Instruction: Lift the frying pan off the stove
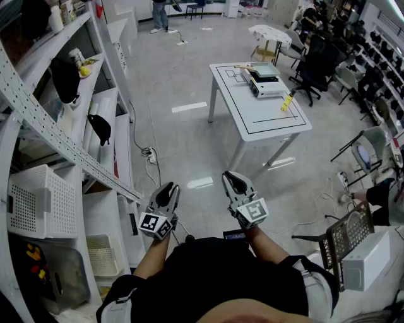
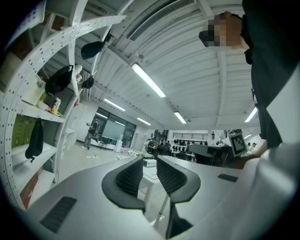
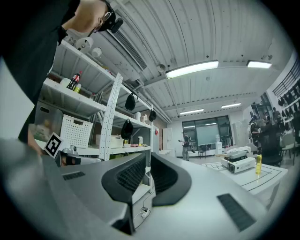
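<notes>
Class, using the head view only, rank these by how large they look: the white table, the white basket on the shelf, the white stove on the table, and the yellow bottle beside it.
1. white table
2. white basket, helped by being nearer the camera
3. white stove
4. yellow bottle

Bright ceiling tubes [image 3: 192, 69] light evenly; fisheye edges warp and darken.

A person [image 1: 160, 12] is cut off by the head view's top edge. Items [image 1: 264, 83] on the white table [image 1: 271, 120] cannot be identified.
</notes>
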The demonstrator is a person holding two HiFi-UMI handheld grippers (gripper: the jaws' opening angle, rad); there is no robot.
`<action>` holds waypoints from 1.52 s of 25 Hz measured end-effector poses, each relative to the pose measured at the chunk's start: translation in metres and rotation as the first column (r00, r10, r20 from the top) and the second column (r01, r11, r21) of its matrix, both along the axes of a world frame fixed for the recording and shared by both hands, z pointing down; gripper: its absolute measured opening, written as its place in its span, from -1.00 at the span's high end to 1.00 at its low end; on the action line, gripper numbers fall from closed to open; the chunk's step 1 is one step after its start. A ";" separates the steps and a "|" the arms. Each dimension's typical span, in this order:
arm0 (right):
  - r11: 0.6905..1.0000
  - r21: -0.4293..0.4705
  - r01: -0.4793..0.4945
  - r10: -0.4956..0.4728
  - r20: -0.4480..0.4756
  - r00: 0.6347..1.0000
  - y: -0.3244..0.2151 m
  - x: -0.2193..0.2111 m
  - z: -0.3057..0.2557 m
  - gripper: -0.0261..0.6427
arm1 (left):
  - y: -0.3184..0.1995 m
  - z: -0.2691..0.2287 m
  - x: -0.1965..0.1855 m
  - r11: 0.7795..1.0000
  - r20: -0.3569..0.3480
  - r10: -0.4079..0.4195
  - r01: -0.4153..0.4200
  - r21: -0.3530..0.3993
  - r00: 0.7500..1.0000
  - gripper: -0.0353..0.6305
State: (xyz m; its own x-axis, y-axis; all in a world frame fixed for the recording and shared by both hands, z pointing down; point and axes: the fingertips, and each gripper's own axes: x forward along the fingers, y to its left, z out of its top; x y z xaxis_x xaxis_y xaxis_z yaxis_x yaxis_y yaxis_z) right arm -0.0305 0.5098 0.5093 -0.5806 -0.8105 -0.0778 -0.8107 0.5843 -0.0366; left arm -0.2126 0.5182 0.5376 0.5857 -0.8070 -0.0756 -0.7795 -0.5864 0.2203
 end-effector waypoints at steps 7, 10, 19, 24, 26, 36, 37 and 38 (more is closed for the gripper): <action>1.000 -0.003 -0.002 0.002 -0.030 1.000 0.022 0.053 0.013 0.79 | 0.043 0.002 0.030 0.997 0.019 -0.069 0.070 -0.026 0.997 0.63; 0.999 -0.038 0.023 -0.025 -0.043 0.999 0.035 0.059 0.031 0.79 | 0.053 0.002 0.035 0.996 0.008 -0.082 0.082 -0.031 0.997 0.63; 1.000 0.006 -0.018 0.019 -0.031 0.999 0.052 0.059 0.013 0.68 | 0.064 -0.021 0.047 0.999 -0.007 -0.030 0.031 0.033 1.000 0.63; 0.999 0.018 -0.028 0.029 -0.057 0.998 0.051 0.063 0.014 0.53 | 0.060 -0.030 0.044 0.998 -0.020 -0.031 0.032 0.057 0.999 0.62; 0.999 0.009 -0.036 0.036 -0.036 0.999 0.055 0.068 0.018 0.50 | 0.061 -0.025 0.045 0.998 -0.020 -0.034 0.035 0.046 0.999 0.62; 0.999 -0.006 -0.048 0.048 -0.023 0.999 0.059 0.106 0.022 0.42 | 0.063 -0.009 0.085 1.000 0.026 -0.018 0.017 0.018 1.000 0.61; 0.999 -0.001 -0.043 0.043 -0.021 0.999 0.059 0.111 0.021 0.41 | 0.064 -0.009 0.092 1.000 0.033 -0.014 0.014 0.019 0.999 0.61; 0.999 0.006 -0.038 0.039 -0.021 0.999 0.059 0.116 0.021 0.39 | 0.063 -0.009 0.097 1.000 0.035 -0.012 0.011 0.021 0.999 0.60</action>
